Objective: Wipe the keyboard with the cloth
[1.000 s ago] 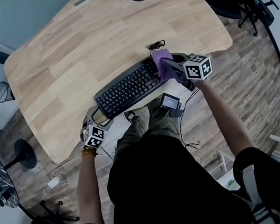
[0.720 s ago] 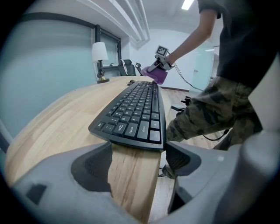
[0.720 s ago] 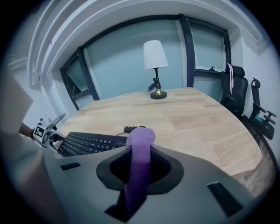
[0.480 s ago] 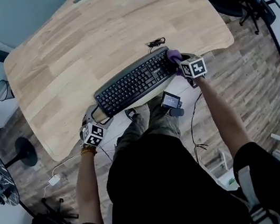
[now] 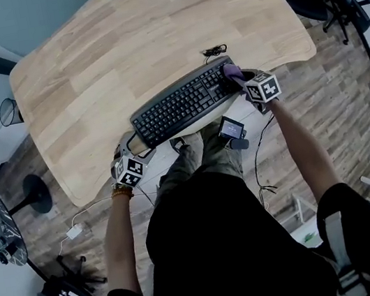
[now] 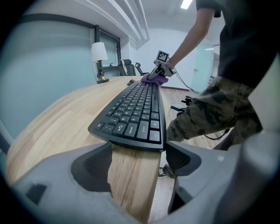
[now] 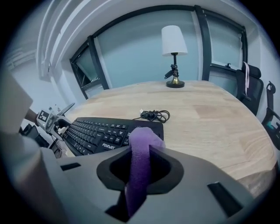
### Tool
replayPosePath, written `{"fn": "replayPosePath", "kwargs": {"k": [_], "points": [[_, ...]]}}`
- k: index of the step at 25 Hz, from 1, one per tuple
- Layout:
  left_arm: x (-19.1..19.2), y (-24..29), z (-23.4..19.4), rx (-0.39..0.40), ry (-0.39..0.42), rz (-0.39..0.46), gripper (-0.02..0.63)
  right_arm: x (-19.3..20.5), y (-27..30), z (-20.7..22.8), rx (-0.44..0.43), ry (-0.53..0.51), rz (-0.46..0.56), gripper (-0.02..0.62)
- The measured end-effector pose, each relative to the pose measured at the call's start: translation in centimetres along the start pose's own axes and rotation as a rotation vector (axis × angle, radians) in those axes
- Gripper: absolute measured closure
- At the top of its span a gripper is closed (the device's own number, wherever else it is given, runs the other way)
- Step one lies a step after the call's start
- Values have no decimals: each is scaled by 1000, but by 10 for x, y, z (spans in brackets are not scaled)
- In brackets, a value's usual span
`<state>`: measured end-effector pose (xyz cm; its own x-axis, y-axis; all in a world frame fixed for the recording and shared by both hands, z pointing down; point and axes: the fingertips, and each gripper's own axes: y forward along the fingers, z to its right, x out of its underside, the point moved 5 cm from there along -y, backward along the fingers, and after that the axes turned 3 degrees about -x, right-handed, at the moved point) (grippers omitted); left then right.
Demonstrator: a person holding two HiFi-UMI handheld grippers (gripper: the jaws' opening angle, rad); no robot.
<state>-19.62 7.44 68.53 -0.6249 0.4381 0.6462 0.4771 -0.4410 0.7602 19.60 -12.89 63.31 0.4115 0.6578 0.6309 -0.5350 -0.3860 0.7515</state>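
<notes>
I judge the wipe is in progress, not finished. My right tool [image 7: 140, 171] is clamped on the purple cloth [image 7: 141, 146], a folded strip standing up between its jaws. In the head view that cloth [image 5: 231, 72] rests on the right end of the black keyboard [image 5: 181, 103], which lies slanted near the front edge of the wooden worktop [image 5: 118, 49]. The pictures don't show which keys have been covered. The long run of keys toward the left end is probably still to do.

My left tool [image 6: 135, 162] has its jaws spread wide. The worktop edge sits between them and the keyboard's [image 6: 135, 109] left end lies just beyond, so it grips nothing and looks placed to steady that end.

The right arm reaches forward almost straight, with the right tool [image 5: 237, 79] angled down onto the keys. The left arm is bent and tucked close, holding the left tool [image 5: 127, 150] low at the worktop's edge.
</notes>
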Motion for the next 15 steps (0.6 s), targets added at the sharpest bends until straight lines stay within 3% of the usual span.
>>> {"fn": "replayPosePath", "kwargs": {"k": [8,15], "points": [[1,-1,0,6,-4,-3,221,-2,8,-22,-125,-3,-47,545],[2,-2,0,2,-1,6,221,-3,11,-32,-138,12,-50,546]]}}
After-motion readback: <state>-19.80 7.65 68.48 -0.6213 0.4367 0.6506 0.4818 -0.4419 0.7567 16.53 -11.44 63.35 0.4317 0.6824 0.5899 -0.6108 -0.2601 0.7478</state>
